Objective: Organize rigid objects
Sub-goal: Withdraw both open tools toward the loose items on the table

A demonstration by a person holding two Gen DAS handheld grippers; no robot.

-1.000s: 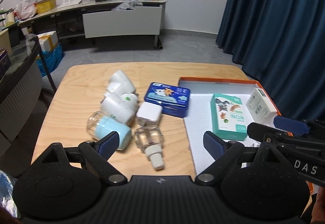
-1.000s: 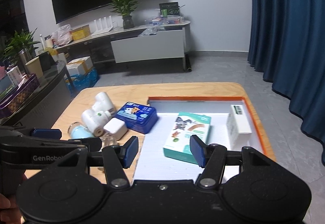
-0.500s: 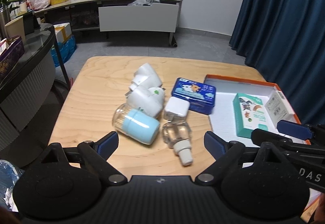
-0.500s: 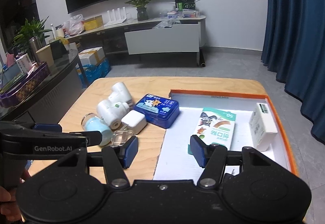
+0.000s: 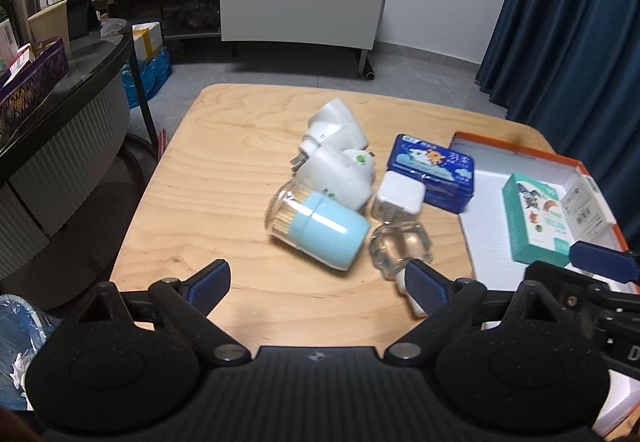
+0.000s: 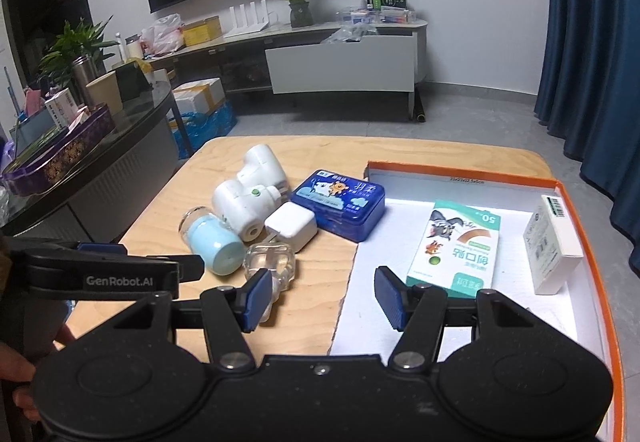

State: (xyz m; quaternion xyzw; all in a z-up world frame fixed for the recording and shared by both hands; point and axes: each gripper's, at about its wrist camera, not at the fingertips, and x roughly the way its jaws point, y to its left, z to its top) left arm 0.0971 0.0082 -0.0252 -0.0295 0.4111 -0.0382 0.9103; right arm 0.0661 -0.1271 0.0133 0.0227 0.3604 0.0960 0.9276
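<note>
On the wooden table (image 5: 224, 177) lie a light-blue capped jar (image 5: 320, 230), a clear bottle (image 5: 400, 246), a white cube charger (image 5: 400, 195), two white plug-in devices (image 5: 340, 173) and a blue tin (image 5: 434, 171). An orange-rimmed tray (image 5: 520, 155) holds a green-white box (image 5: 536, 217) and a white box (image 5: 586, 205). My left gripper (image 5: 318, 286) hovers just short of the jar, jaws opening, nothing between them. My right gripper (image 6: 323, 298) stands open over the tray's left edge (image 6: 348, 282), near the clear bottle (image 6: 270, 262), holding nothing.
A dark curved counter (image 5: 60, 89) with boxes stands left of the table. Behind are a white sideboard (image 5: 300, 17), a plant and a blue curtain (image 5: 580, 21). A hand (image 6: 24, 382) holds the left gripper at the lower left of the right wrist view.
Both grippers have shifted left and slightly lower toward the loose pile. The left jaws have widened a little. Nothing on the table has moved.
</note>
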